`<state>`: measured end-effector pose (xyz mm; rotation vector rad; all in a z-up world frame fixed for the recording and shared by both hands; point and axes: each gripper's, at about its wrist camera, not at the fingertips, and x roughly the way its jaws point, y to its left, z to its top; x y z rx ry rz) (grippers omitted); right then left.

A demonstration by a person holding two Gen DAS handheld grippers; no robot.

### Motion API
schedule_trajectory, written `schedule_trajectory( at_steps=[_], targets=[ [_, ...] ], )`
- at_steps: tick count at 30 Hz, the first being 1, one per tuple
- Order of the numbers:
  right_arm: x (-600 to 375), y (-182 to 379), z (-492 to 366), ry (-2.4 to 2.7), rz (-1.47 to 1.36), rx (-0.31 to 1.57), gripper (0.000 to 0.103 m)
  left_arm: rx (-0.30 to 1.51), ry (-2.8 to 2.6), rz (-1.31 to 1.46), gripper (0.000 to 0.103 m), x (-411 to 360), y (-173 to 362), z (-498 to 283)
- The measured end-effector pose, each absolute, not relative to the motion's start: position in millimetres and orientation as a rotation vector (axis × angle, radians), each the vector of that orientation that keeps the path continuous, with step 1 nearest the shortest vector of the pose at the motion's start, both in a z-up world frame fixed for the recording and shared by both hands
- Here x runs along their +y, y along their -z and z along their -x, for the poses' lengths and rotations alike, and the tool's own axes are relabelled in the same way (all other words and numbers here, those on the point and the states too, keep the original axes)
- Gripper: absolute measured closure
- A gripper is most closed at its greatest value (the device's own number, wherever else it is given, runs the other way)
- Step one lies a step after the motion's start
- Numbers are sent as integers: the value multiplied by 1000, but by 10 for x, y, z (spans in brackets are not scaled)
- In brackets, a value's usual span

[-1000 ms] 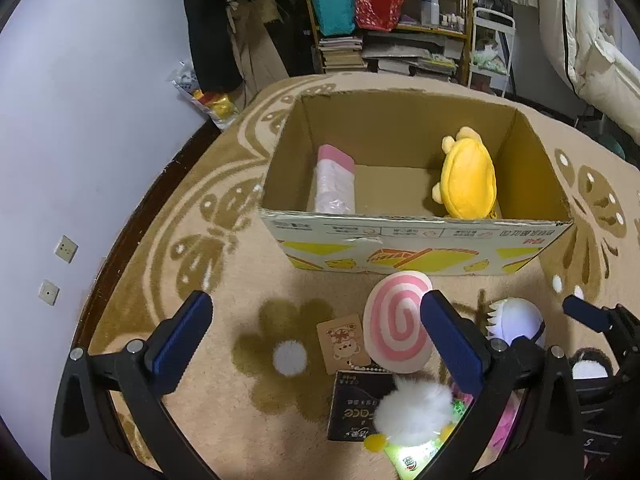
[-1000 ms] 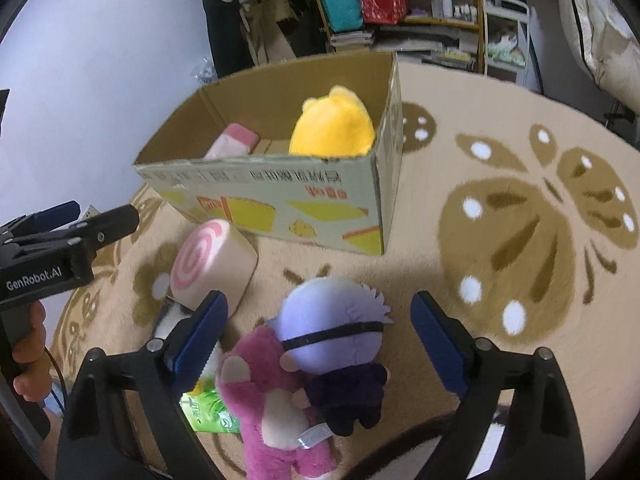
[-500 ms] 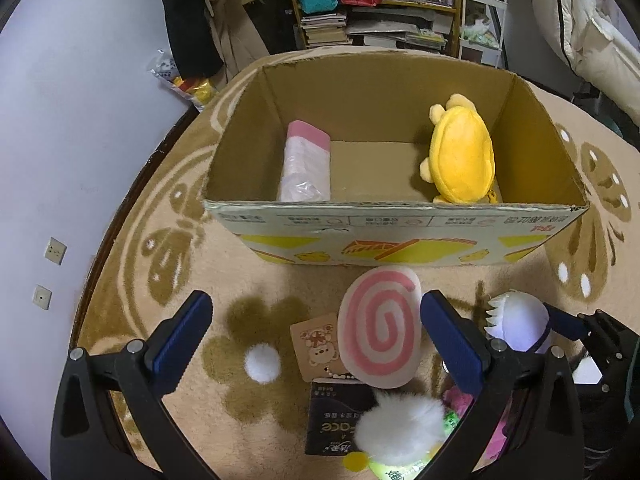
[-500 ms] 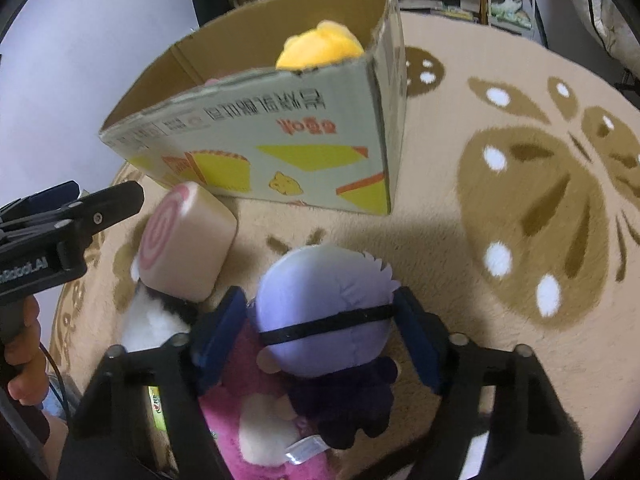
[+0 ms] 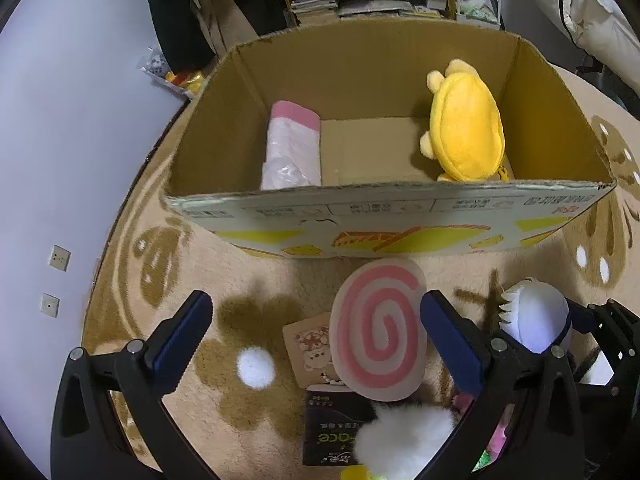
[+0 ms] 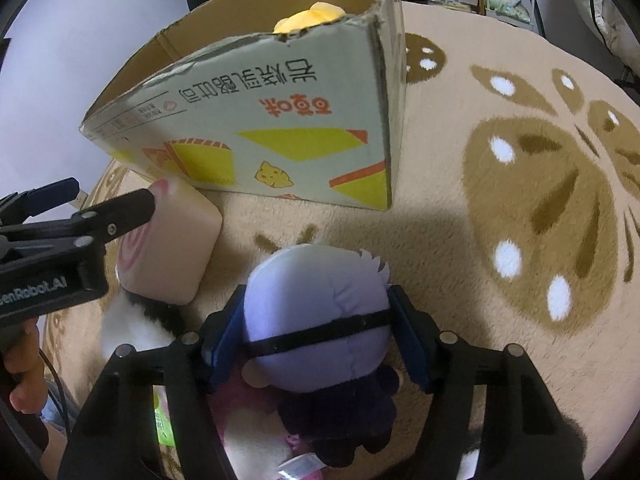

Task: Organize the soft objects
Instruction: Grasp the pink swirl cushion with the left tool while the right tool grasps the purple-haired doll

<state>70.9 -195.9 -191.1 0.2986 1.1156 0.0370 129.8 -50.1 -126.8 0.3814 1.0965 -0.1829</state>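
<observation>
The right claw (image 6: 316, 332) is clamped on the head of the purple-haired doll (image 6: 320, 304), which lies on the carpet (image 6: 500, 260) over a pink plush (image 6: 240, 432). The left claw (image 5: 316, 340) stands wide apart, with the pink swirl cushion (image 5: 378, 330) between its fingers, nearer the right one. Beyond both claws the cardboard box (image 5: 384, 216) holds a yellow plush (image 5: 466, 128) at the right and a pink-topped wrapped roll (image 5: 294, 144) at the left.

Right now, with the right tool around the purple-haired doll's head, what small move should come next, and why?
Probably lift the purple-haired doll straight up. The right tool has both pads against its head, so the grasp looks set, and it still lies on the pink plush outside the cardboard box. The left tool is open, holding nothing.
</observation>
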Motion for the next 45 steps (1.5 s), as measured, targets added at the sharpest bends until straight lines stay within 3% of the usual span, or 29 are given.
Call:
schedule_trajectory(
  at_steps=[22, 30, 32, 37, 41, 45],
  targets=[
    [-1983, 1904, -727, -37, -295, 1115, 31, 1149, 232, -327, 1, -515, 1361, -1320],
    [-1983, 1904, -752, -37, -298, 1117, 32, 1174, 269, -293, 6, -531, 1381, -1307],
    [-1980, 1905, -760, -37, -295, 1117, 32, 1198, 272, -293, 12, -534, 1423, -1306],
    [-1989, 1900, -765, -38, -297, 1112, 32, 1298, 260, -261, 17, -508, 1603, -1367],
    [-1990, 1889, -759, -38, -292, 1111, 33, 1314, 298, -235, 52, -522, 1629, -1364],
    [-1982, 1852, -768, -34, -292, 1099, 34, 1266, 290, -255, 62, -541, 1561, -1319]
  ],
)
